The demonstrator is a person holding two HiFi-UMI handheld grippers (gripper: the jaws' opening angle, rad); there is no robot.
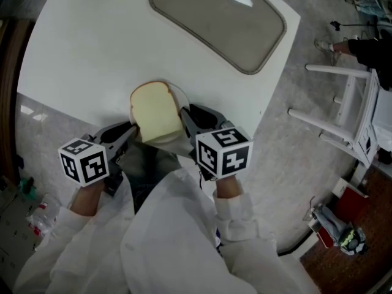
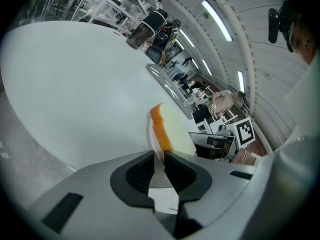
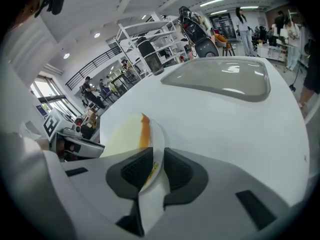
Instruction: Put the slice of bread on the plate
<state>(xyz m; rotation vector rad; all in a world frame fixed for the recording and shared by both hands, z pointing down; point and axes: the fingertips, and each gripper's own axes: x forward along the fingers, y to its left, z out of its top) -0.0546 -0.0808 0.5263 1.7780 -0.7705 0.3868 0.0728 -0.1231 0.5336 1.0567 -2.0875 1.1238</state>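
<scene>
Bread slice (image 1: 156, 111) on plate (image 3: 158, 137), left hand-held gripper (image 2: 159, 157) and right hand-held gripper (image 3: 158, 155) both pinching plate rim, jaws nearly together

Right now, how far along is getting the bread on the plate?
Done: the bread slice lies on the white plate. In hand: the left gripper and right gripper each clamp the plate's rim at the near edge of the table. Left: probably only releasing it.

Both arms (image 1: 236, 216), in white sleeves, reach forward close together. The left gripper (image 1: 131, 135) and right gripper (image 1: 185, 119) angle in toward each other, marker cubes up. Each one's jaws pinch the rim of the plate (image 3: 158, 143), left and right of its near edge.
</scene>
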